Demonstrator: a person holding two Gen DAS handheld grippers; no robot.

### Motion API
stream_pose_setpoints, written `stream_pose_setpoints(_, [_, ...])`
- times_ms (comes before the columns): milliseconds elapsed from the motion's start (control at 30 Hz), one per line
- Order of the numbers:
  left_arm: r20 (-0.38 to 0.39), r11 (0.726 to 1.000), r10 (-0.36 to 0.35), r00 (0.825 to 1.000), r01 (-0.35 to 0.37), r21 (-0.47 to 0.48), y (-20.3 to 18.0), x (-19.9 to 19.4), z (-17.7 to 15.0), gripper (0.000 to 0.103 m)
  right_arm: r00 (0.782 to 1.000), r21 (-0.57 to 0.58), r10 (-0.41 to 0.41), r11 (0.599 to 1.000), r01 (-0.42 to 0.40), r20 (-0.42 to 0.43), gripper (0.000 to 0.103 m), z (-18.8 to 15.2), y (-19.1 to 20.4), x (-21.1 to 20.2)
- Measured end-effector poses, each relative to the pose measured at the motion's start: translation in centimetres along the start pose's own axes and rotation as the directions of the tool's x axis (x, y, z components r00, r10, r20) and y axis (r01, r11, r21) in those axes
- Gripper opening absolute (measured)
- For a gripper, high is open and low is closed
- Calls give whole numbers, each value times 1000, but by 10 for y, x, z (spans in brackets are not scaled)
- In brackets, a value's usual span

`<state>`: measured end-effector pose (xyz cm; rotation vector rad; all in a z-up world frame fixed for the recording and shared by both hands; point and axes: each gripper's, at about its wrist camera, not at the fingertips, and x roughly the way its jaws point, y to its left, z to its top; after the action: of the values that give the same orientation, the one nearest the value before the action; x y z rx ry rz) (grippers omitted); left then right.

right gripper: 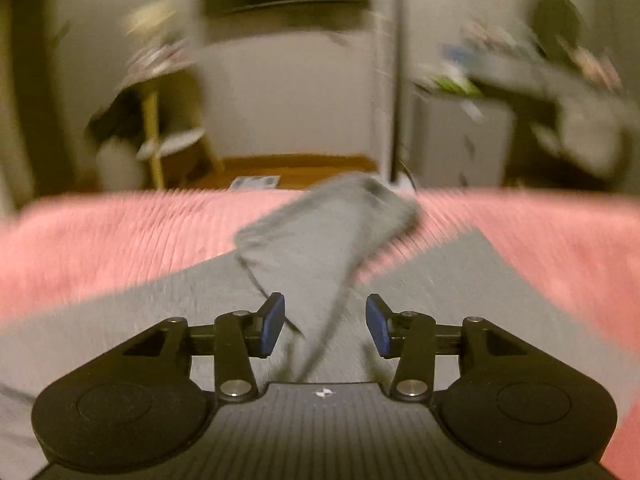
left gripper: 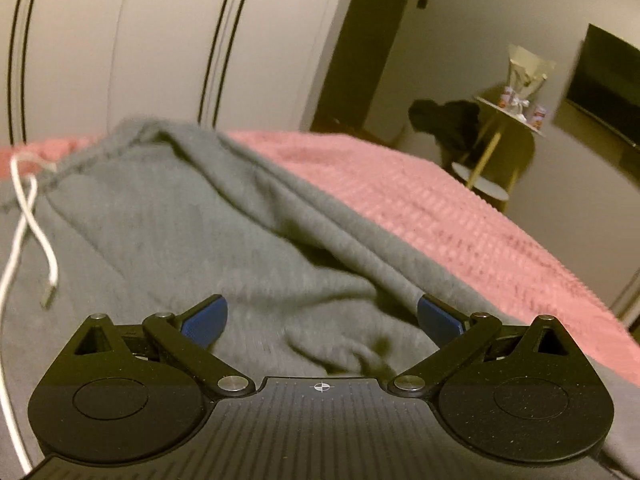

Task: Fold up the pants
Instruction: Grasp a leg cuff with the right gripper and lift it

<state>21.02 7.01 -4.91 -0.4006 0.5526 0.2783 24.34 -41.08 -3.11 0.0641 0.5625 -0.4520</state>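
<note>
Currently grey pants [left gripper: 224, 216] lie spread on the pink-blanketed bed [left gripper: 460, 216], drawstring [left gripper: 28, 216] off to the left. Left claw [left gripper: 322, 316] gapes wide, holding nothing, right over rumpled fabric near the waist. Right claw [right gripper: 325, 322] is partly open, empty, with a folded-over leg [right gripper: 320, 232] running straight ahead from it along its fingers. Right view is blurred. Right looks nearer to the leg, left to the waistband.
</note>
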Motion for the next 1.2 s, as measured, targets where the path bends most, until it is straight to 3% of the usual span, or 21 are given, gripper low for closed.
stream_pose_setpoints(100, [-18,1000,-16,1000,16,3,5,1,6,103,997,-204,-50,978,37,-58,46,8,32,40])
stream_pose_setpoints(167, [-22,999,-36,999,36,5,6,1,17,103,989,-251,-66,968,32,-130,46,3,33,65])
stream_pose_setpoints(200, [-22,998,-60,998,60,-3,6,-1,22,103,991,-254,-53,967,21,-120,44,1,33,67])
stream_pose_setpoints(233, [-25,996,-89,996,89,-9,8,0,29,103,995,-258,-31,966,7,-90,21,0,30,69])
stream_pose_setpoints(267, [-34,994,-107,994,107,-6,7,3,35,103,997,-260,-33,965,13,-71,7,1,27,69])
stream_pose_setpoints(333, [-55,994,-109,993,109,1,9,16,50,103,999,-136,-18,991,13,-32,6,7,3,60])
stream_pose_setpoints(400, [-84,994,-110,990,108,-19,12,31,62,101,999,144,32,989,-30,-12,6,5,-36,50])
stream_pose_setpoints(467, [-120,989,-139,983,131,-74,18,48,72,80,994,459,113,883,-100,-1,6,-10,-83,47])
stream_pose_setpoints(500, [-152,986,-148,977,133,-102,20,59,77,63,988,596,157,792,-131,8,6,-23,-104,50])
stream_pose_setpoints(567, [-223,982,-145,964,113,-152,26,79,83,63,974,778,224,609,-157,21,3,-49,-137,60])
stream_pose_setpoints(600, [-249,981,-136,959,95,-169,29,88,85,71,966,816,255,549,-180,42,3,-58,-146,62])
stream_pose_setpoints(633, [-266,981,-124,956,78,-178,32,94,87,85,959,830,276,520,-202,61,3,-62,-151,64])
stream_pose_setpoints(700, [-264,976,-120,957,66,-207,37,104,91,95,963,810,265,552,-197,54,3,-59,-147,63])
stream_pose_setpoints(767, [-278,974,-108,955,45,-223,40,114,97,95,972,763,234,623,-173,30,8,-47,-134,63])
stream_pose_setpoints(833, [-294,965,-113,949,35,-259,42,123,101,92,975,729,219,664,-167,24,12,-39,-130,59])
stream_pose_setpoints(967, [-327,958,-146,934,51,-281,42,127,115,88,972,745,230,642,-182,40,28,-37,-135,51])
stream_pose_setpoints(1033, [-321,958,-138,937,45,-282,43,127,120,99,972,744,232,641,-188,45,29,-37,-136,47])
stream_pose_setpoints(1100, [-339,968,-97,936,10,-250,38,133,120,99,972,741,232,645,-184,40,29,-37,-135,48])
stream_pose_setpoints(1167, [-400,979,-70,914,-14,-203,32,143,116,93,971,739,237,648,-183,32,26,-39,-137,49])
stream_pose_setpoints(1200, [-413,986,-36,910,-34,-161,29,143,116,77,971,731,238,661,-173,14,21,-36,-135,52])
